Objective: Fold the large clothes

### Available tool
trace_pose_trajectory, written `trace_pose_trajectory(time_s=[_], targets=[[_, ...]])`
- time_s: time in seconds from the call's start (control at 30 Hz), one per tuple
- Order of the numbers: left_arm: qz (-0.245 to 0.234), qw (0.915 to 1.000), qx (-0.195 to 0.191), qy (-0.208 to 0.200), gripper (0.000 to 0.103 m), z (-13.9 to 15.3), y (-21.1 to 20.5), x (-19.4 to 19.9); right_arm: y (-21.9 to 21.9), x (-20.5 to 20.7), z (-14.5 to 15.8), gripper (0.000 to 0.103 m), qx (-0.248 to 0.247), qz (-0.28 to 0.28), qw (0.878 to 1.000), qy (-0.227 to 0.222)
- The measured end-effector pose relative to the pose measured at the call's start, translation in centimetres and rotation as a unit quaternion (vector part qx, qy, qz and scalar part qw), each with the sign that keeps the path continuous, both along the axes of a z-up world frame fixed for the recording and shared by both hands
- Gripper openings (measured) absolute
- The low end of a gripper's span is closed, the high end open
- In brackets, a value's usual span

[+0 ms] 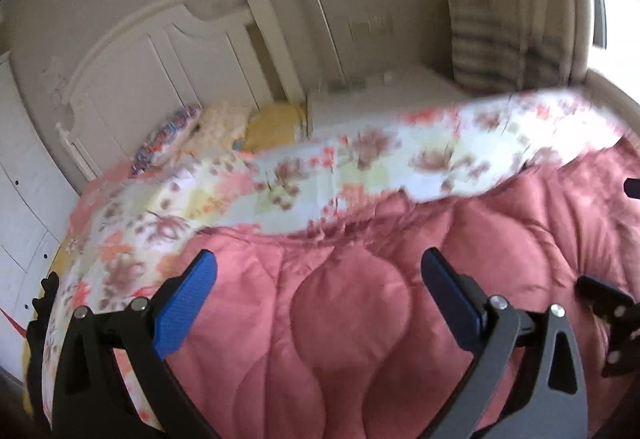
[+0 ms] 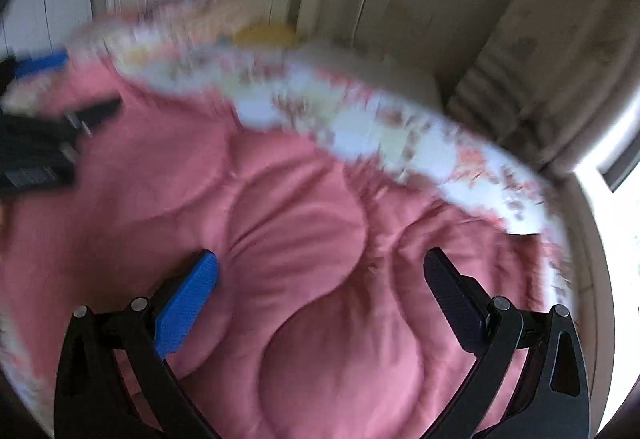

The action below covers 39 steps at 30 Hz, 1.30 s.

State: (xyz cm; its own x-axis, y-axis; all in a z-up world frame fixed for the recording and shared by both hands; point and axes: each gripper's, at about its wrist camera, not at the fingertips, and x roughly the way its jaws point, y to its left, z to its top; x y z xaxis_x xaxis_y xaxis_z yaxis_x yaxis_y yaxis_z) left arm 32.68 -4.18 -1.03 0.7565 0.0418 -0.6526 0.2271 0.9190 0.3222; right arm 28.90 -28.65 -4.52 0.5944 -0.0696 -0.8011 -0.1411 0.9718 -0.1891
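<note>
A large quilted comforter lies spread over a bed, pink side (image 1: pixel 360 303) up, with its floral white edge (image 1: pixel 360 159) turned over along the far side. My left gripper (image 1: pixel 320 271) hangs open just above the pink quilt with nothing between its fingers. My right gripper (image 2: pixel 320 271) is open too, over the pink side (image 2: pixel 304 223), with the floral edge (image 2: pixel 380 127) running past it. The left gripper (image 2: pixel 44 79) shows at the left edge of the right wrist view. A black part of the right gripper (image 1: pixel 612 319) shows at the right edge of the left wrist view. Both views are blurred.
A white headboard (image 1: pixel 160 55) stands at the far end of the bed, with patterned and yellow pillows (image 1: pixel 224 127) against it. A white nightstand (image 1: pixel 380 99) and a striped curtain (image 1: pixel 504 31) are to the right, by a bright window (image 2: pixel 616 143). White cabinets (image 1: pixel 20 175) line the left.
</note>
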Motion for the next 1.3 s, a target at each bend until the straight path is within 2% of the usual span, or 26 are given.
trace_pose_trajectory(time_s=[0.07, 0.1, 0.17, 0.33, 0.43, 0.5, 0.53, 0.57, 0.6, 0.63, 0.77, 1.1, 1.17, 1.3], targets=[[0.001, 0.9994, 0.016, 0.029, 0.101, -3.1, 0.0, 1.1, -2.6, 0.7, -1.7, 0.099, 0.104, -0.007, 0.995, -0.008], [0.002, 0.9986, -0.030, 0.043, 0.101, -3.8, 1.2, 1.5, -3.2, 0.7, -1.6, 0.099, 0.123, -0.014, 0.992, -0.007], [0.011, 0.9975, -0.051, 0.048, 0.101, -3.6, 2.1, 1.6, -2.7, 0.2, -1.5, 0.099, 0.100, -0.013, 0.995, -0.010], [0.009, 0.9979, -0.041, 0.049, 0.101, -4.0, 2.0, 1.7, -3.5, 0.4, 0.1, 0.098, 0.066, -0.012, 0.998, -0.007], [0.009, 0.9981, -0.039, 0.047, 0.101, -4.0, 1.7, 1.8, -7.2, 0.6, 1.2, 0.098, 0.036, -0.081, 0.996, -0.030], [0.008, 0.9980, -0.040, 0.048, 0.101, -4.0, 1.7, 1.8, -11.1, 1.2, -0.1, 0.099, 0.026, -0.161, 0.987, -0.013], [0.006, 0.9979, -0.041, 0.049, 0.101, -4.0, 1.7, 1.8, -12.5, 1.3, -1.0, 0.099, 0.056, -0.171, 0.984, -0.005], [0.006, 0.9980, -0.041, 0.048, 0.101, -4.0, 1.7, 1.7, -14.0, 1.3, -2.0, 0.099, 0.112, -0.177, 0.978, 0.002], [0.006, 0.9980, -0.041, 0.048, 0.101, -3.9, 1.6, 1.7, -14.7, 1.1, -2.4, 0.099, 0.141, -0.181, 0.973, 0.005], [0.006, 0.9980, -0.041, 0.048, 0.101, -3.9, 1.6, 1.7, -14.8, 1.0, -2.3, 0.099, 0.145, -0.182, 0.973, 0.004], [0.006, 0.9981, -0.040, 0.047, 0.101, -3.9, 1.5, 1.7, -13.3, 1.1, -2.1, 0.099, 0.100, -0.177, 0.979, -0.004], [0.005, 0.9978, -0.042, 0.050, 0.101, -3.8, 1.5, 1.7, -14.2, 1.2, -2.3, 0.099, 0.122, -0.176, 0.977, -0.001], [0.006, 0.9971, -0.054, 0.054, 0.101, -3.3, 2.1, 1.5, -14.3, 0.6, -1.5, 0.099, 0.136, -0.170, 0.976, 0.009], [0.031, 0.9879, -0.150, 0.023, 0.101, -0.2, 7.2, -2.0, -14.5, -5.6, 2.3, 0.099, 0.203, -0.152, 0.965, -0.061]])
